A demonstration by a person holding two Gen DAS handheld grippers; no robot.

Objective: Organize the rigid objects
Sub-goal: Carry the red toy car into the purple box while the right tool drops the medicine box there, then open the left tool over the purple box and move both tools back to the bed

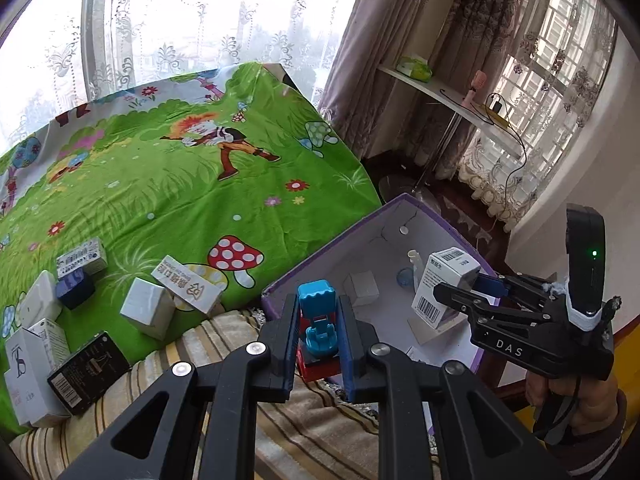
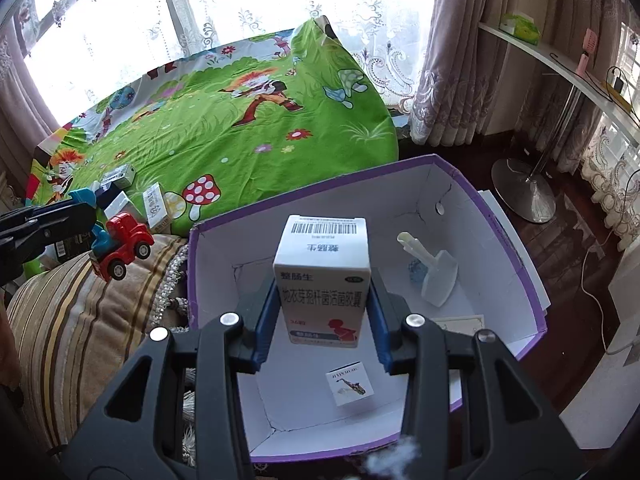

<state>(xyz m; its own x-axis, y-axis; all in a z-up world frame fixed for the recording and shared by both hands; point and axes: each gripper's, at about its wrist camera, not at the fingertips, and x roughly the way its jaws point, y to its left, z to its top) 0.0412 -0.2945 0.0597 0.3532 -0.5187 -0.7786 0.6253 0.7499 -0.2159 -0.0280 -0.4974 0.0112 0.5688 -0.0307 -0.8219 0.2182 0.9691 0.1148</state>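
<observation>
My left gripper [image 1: 318, 312] is shut on a red toy truck with a blue digger arm [image 1: 318, 332], held over the striped blanket just left of the purple box [image 1: 400, 204]. In the right wrist view the truck [image 2: 124, 244] hangs from the left gripper [image 2: 90, 220] beside the purple box's left wall [image 2: 192, 264]. My right gripper [image 2: 322, 320] is shut on an upright white medicine box [image 2: 322, 280] above the inside of the purple box. The left wrist view shows the right gripper [image 1: 460, 286] with the medicine box [image 1: 444, 284].
Inside the purple box lie a white plastic scoop [image 2: 436, 276], a small white saxophone-print box [image 2: 350, 386] and a paper card [image 2: 460, 324]. Several boxes sit on the green cartoon sheet [image 1: 180, 200], among them a white cube [image 1: 148, 308] and a black box [image 1: 88, 372].
</observation>
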